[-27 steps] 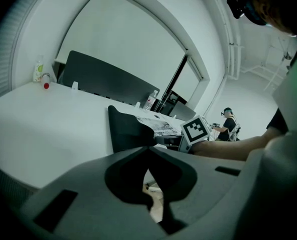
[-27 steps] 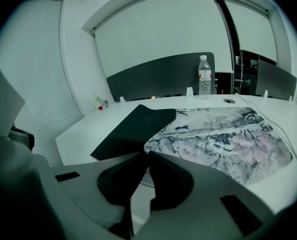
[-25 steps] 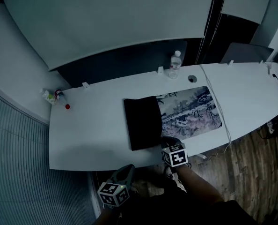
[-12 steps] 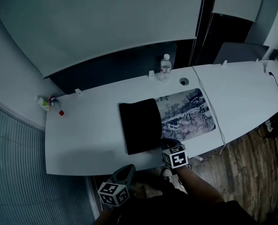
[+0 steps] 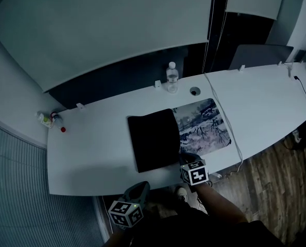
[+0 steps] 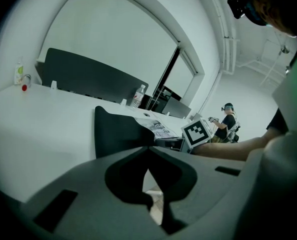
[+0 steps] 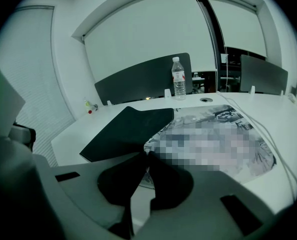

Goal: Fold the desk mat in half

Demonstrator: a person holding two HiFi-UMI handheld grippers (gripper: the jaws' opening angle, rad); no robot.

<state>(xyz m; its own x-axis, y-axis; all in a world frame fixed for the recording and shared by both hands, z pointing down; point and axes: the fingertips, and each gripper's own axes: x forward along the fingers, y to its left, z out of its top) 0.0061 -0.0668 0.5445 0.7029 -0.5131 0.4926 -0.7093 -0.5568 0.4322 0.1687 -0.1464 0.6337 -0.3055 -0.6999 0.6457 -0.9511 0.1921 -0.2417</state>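
Observation:
The desk mat lies on the white desk (image 5: 91, 153). Its printed side (image 5: 202, 125) shows at the right and its black underside (image 5: 153, 140) is turned over at the left. In the right gripper view the black flap (image 7: 131, 129) runs down to my right gripper (image 7: 146, 155), whose jaws are shut on the mat's near edge at the fold. In the head view this right gripper (image 5: 186, 158) sits at the desk's front edge. My left gripper (image 5: 137, 189) hangs off the desk, below its front edge. Its jaws (image 6: 148, 154) are closed with nothing in them.
A water bottle (image 5: 172, 76) stands at the back of the desk, beside a round cable hole (image 5: 195, 91). A cable (image 5: 230, 133) runs along the mat's right side. Small bottles (image 5: 46, 120) sit at the far left corner. Another person (image 6: 227, 121) stands in the background.
The head camera has shifted, so the desk sits further left in view. The black flap looks a little wider and the printed part narrower. Both grippers hold their places.

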